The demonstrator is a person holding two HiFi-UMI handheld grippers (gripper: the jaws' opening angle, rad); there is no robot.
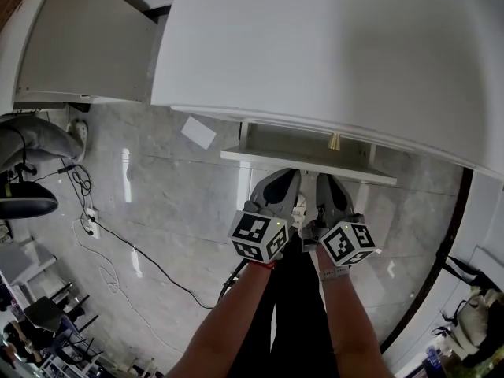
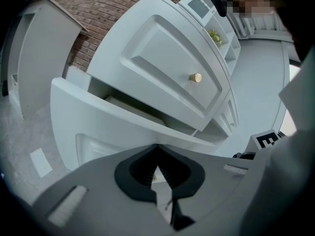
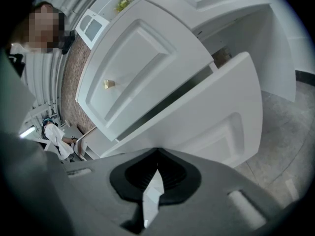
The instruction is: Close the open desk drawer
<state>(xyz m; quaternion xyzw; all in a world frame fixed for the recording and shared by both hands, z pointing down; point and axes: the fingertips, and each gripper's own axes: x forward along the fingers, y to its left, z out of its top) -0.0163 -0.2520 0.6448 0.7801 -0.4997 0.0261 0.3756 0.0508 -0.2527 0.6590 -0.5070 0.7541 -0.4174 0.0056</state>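
The white desk (image 1: 331, 46) fills the top of the head view, and one drawer (image 1: 307, 154) stands pulled out under its front edge. My left gripper (image 1: 282, 181) and right gripper (image 1: 327, 183) are side by side just in front of the drawer front, both pointing at it. In the left gripper view the open drawer front (image 2: 123, 127) lies right past the shut left gripper (image 2: 156, 149); above it is a closed drawer with a brass knob (image 2: 195, 77). The right gripper (image 3: 157, 152) is shut and empty too, at the same drawer front (image 3: 216, 117). Whether either one touches it is unclear.
A sheet of paper (image 1: 198, 131) lies on the grey floor left of the drawer. Cables and a power strip (image 1: 90, 219) trail at the left, beside a black chair (image 1: 24, 199). A second white table (image 1: 79, 46) stands at the upper left.
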